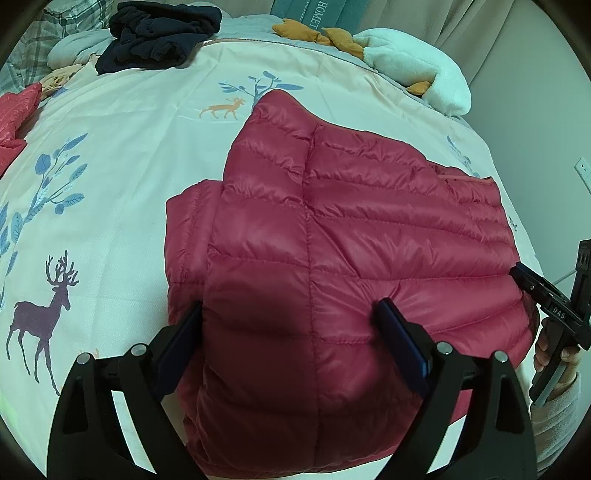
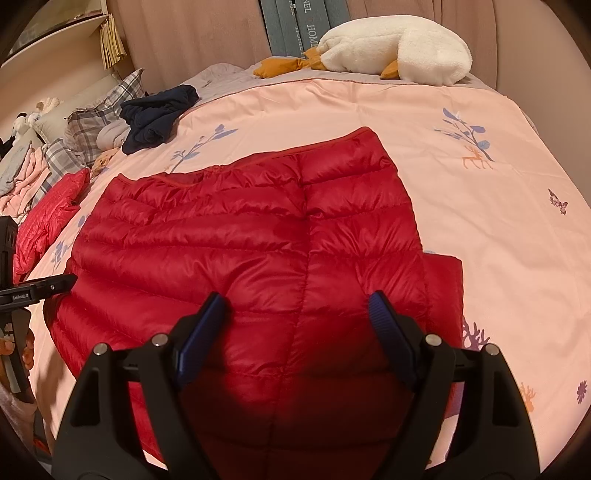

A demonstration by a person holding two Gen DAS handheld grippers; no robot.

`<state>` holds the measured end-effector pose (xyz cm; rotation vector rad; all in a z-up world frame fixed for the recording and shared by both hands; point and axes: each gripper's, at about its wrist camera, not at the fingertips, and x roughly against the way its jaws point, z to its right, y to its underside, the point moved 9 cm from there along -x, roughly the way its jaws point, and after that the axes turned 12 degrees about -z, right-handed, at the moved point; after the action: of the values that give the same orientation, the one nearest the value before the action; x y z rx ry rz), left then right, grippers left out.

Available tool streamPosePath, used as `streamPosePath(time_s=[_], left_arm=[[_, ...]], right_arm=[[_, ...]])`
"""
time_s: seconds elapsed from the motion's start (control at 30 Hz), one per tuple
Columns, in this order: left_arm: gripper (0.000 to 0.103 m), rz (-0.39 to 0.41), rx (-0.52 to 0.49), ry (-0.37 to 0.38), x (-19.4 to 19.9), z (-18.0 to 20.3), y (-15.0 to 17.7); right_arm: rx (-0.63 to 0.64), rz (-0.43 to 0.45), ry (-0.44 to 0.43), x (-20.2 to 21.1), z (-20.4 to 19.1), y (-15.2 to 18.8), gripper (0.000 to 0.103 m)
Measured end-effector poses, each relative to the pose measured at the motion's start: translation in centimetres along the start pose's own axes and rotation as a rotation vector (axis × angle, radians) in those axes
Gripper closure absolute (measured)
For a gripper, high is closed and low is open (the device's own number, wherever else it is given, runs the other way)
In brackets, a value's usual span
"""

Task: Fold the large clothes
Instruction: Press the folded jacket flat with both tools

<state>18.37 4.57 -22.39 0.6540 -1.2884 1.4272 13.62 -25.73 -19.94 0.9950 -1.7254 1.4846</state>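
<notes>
— How are we holding the tools right now?

— Our left tool [image 1: 290,325] hangs low over the near part of the red down jacket [image 1: 351,240], fingers spread wide apart with nothing between them but the fabric below. Our right tool [image 2: 295,314] does the same from the other side, its blue-padded fingers [image 2: 384,325] also well apart, gripping nothing. We cannot tell whether either tip touches the cloth.

— And the jacket itself?

— It lies flat on the bed [image 1: 140,155], toward the near edge, already partly folded: a quilted, shiny shell with puffy horizontal channels and a vertical seam down the middle. A narrower folded layer sticks out from under one side.

— What about the bed cover?

— Smooth pale pink cotton, printed with deer and blue leafy branches.

— What does each view add?

— The left wrist view shows our right hand [image 1: 554,354] wrapped round the other tool's handle at the jacket's right edge. The right wrist view shows the left tool's tip beside the jacket's left edge, plus plaid pillows [image 2: 92,122] and a second red quilted garment [image 2: 48,218] at the far left edge of the bed. Both views show a crumpled dark navy garment [image 1: 159,33] and a white plush goose [image 2: 399,48] with orange feet at the bed's far edge.
</notes>
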Motion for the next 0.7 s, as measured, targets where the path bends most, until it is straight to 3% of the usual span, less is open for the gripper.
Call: streamPosePath(time_s=[0.7], left_arm=[[0.01,-0.003,-0.008,-0.013,-0.18,-0.09,-0.09]], right_arm=[[-0.003,0.001,0.004,0.14,0.65,0.18,0.021]])
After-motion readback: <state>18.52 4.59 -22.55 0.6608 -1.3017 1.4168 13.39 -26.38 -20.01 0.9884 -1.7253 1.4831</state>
